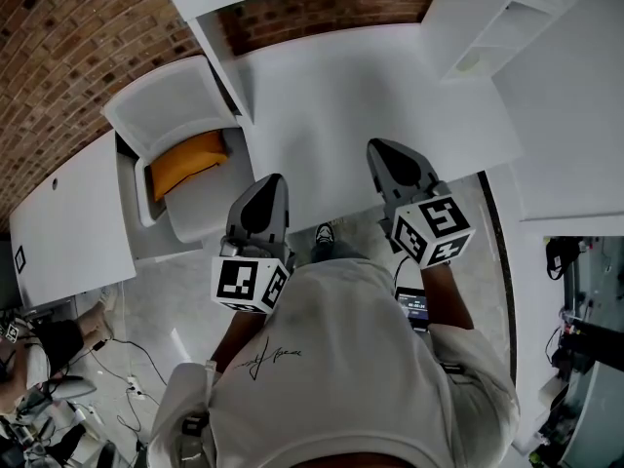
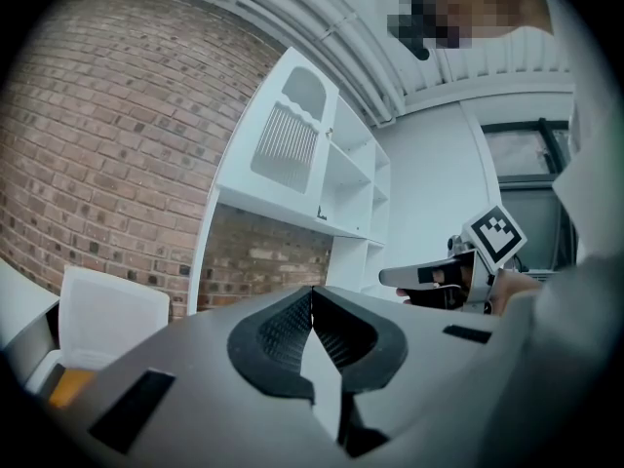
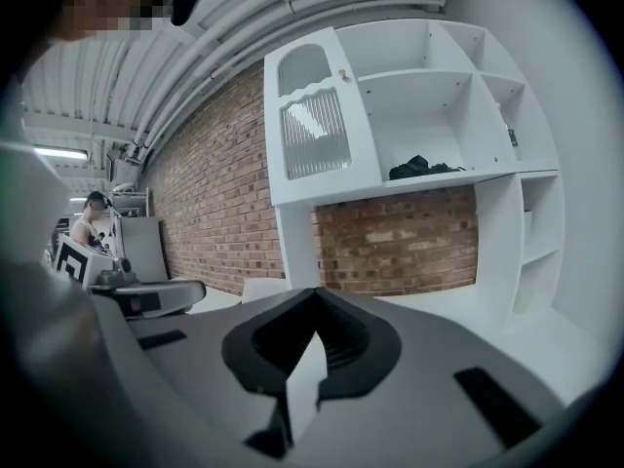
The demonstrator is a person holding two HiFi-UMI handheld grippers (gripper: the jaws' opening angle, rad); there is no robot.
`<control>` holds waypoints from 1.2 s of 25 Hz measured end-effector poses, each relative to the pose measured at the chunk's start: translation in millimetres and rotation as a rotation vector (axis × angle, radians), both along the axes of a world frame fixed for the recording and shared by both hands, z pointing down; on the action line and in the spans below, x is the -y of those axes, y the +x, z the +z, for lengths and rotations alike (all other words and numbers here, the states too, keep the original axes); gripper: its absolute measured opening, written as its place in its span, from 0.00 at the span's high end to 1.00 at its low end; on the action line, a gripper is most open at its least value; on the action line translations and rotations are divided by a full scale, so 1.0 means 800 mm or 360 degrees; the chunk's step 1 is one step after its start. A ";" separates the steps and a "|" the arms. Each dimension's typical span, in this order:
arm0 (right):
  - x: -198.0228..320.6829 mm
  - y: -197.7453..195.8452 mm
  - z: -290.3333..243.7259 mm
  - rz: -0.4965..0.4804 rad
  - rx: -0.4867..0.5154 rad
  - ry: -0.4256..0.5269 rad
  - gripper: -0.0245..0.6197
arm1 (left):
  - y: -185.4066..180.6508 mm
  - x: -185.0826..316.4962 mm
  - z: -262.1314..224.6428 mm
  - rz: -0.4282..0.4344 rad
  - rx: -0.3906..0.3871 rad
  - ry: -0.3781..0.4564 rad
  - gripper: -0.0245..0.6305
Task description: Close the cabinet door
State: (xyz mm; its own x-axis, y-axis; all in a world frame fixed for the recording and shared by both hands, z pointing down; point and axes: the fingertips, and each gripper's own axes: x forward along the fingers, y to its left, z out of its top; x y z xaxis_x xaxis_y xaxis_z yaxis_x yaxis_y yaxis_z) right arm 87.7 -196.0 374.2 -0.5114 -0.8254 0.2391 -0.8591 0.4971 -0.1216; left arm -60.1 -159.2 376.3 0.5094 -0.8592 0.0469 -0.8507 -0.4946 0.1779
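Head view shows the person standing at the near edge of the white tabletop (image 1: 370, 96), with the left claw (image 1: 265, 191) and the right claw (image 1: 390, 156) held low and close to the body, side by side and pointing forward. This looks like a ready stance, not a reach: neither claw touches anything. In the left gripper view the left claw (image 2: 312, 295) has its ribbed pads pressed together with nothing between them. The right gripper view shows the right claw (image 3: 314, 295) pressed together the same way and holding nothing.

The cabinet door (image 3: 314, 130) sits high in the white shelf unit, at its upper left, above the tabletop and well apart from both claws. It has an arched top, a ribbed pane and a small knob near its right edge. Whether it stands ajar or flush cannot be told from here. A push would probably serve better than a grip, which suits the pressed-together claws. A chair (image 1: 166, 105) with an orange cushion (image 1: 185, 162) stands to the left.
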 end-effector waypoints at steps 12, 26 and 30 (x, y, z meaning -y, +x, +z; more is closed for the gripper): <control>-0.034 0.007 0.032 0.0093 -0.0025 -0.0135 0.93 | -0.006 0.000 0.006 -0.0001 0.0015 -0.0013 0.94; -0.030 0.018 0.021 0.0085 -0.0071 -0.0046 0.93 | -0.004 0.011 0.010 -0.0037 0.0011 -0.0040 0.94; -0.027 0.016 0.017 0.0039 -0.0105 -0.0014 0.93 | -0.008 0.017 0.008 -0.0077 0.0004 -0.0048 0.94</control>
State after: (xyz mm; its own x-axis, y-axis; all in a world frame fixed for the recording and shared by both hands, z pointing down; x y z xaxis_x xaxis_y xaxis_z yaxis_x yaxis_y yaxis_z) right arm 100.3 -174.2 387.5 -0.4740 -0.8352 0.2789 -0.8773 0.4751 -0.0684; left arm -66.8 -172.5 383.0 0.4674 -0.8809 0.0742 -0.8738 -0.4476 0.1901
